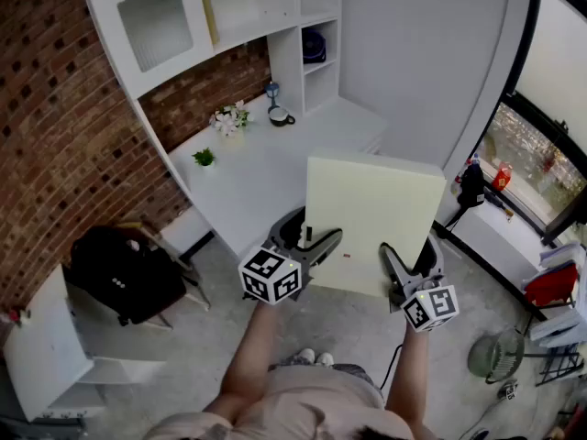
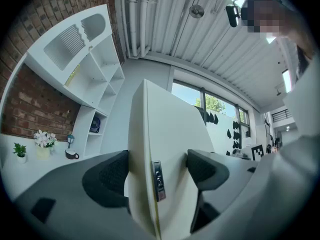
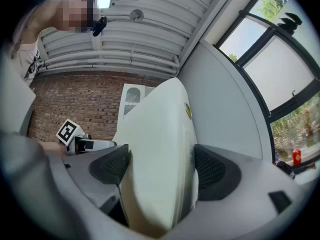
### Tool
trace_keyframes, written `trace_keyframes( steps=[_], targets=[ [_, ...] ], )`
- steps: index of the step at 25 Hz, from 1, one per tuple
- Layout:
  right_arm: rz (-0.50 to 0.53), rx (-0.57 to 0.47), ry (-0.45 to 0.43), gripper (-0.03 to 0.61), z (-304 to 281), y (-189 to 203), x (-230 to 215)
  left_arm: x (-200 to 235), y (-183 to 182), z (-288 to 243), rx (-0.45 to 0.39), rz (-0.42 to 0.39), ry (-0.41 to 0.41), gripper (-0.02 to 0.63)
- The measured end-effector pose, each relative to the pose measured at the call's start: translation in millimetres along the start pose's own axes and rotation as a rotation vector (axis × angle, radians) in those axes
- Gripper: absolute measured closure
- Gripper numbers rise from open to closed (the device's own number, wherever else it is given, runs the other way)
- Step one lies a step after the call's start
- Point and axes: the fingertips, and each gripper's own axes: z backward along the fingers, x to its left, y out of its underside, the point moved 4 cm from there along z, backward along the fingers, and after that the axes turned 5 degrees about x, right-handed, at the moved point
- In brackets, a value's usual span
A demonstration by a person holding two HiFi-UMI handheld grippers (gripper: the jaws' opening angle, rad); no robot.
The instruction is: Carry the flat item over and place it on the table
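Note:
A flat pale cream-white panel (image 1: 371,218) hangs in the air in front of me, held level over the edge of the white table (image 1: 248,168). My left gripper (image 1: 310,246) is shut on its near left edge, and my right gripper (image 1: 396,269) is shut on its near right edge. In the left gripper view the panel (image 2: 165,149) stands edge-on between the two black pads, with a small metal latch (image 2: 157,180) on its edge. The right gripper view has the panel (image 3: 155,159) clamped between both pads too.
On the table stand a small green plant (image 1: 204,158), a flower pot (image 1: 228,119) and a mug (image 1: 280,116). White shelves (image 1: 229,12) rise behind it against a brick wall. A black bag on a chair (image 1: 124,273) sits at left. A window ledge with clutter (image 1: 500,195) is at right.

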Motion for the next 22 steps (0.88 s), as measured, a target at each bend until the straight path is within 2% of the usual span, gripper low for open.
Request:
trace_keyframes(
  steps=[22],
  targets=[
    [-0.019,0.012,0.013,0.153,-23.2,10.1,-7.1,27.1,3.7,-14.8,0.011,0.019,0.019,0.259]
  ],
)
